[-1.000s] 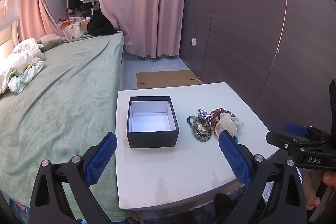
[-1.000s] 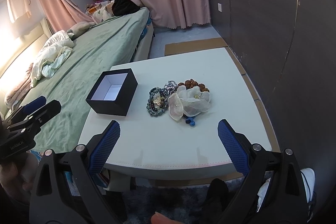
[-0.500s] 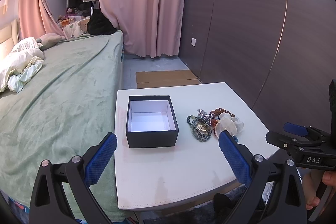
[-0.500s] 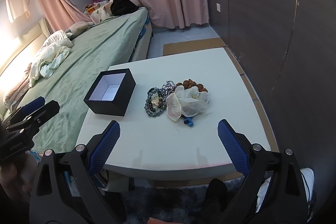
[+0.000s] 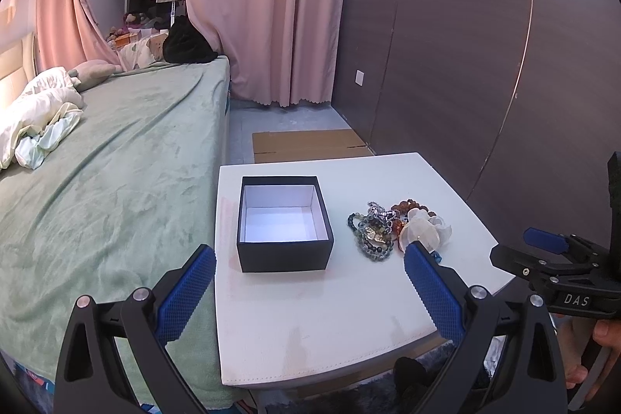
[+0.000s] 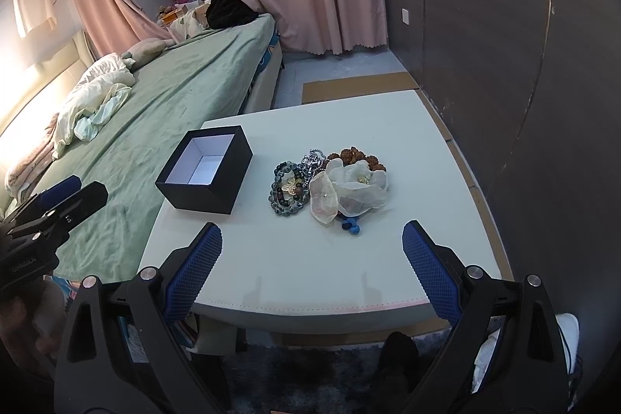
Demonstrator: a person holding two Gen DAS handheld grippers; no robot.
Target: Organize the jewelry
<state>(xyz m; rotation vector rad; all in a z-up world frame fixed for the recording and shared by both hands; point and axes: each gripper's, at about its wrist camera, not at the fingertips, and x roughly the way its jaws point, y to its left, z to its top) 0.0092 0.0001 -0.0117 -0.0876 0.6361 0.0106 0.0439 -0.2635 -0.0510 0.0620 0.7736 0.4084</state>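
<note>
Almost nothing has changed over the last 1 s: both views drift slightly and the white table (image 5: 310,317) sits a touch nearer in the right wrist view, but no piece has left the jewelry pile (image 6: 330,181), so the task reads as not started. The black box (image 5: 284,260) is open-topped with a bare white inside, 0 items in it. Landmark = the box: the pile lies just beside it on the wall-panel side, not touching, a narrow strip of tabletop between. The pile is 1 tangled clump: green bead bracelet (image 6: 285,189) nearest the box, silver chain (image 6: 314,160) and brown bead strand (image 6: 351,155) on the far side, sheer white fabric flower (image 6: 351,191) draped over the side away from the box. Left gripper (image 5: 310,293) has jaws spread wide, holding nothing, short of the box at the near table edge. Right gripper (image 6: 312,268) likewise wide apart and empty, lined up with the pile but well short of it. My guess: right goes for the flower first, since it lies on top.
</note>
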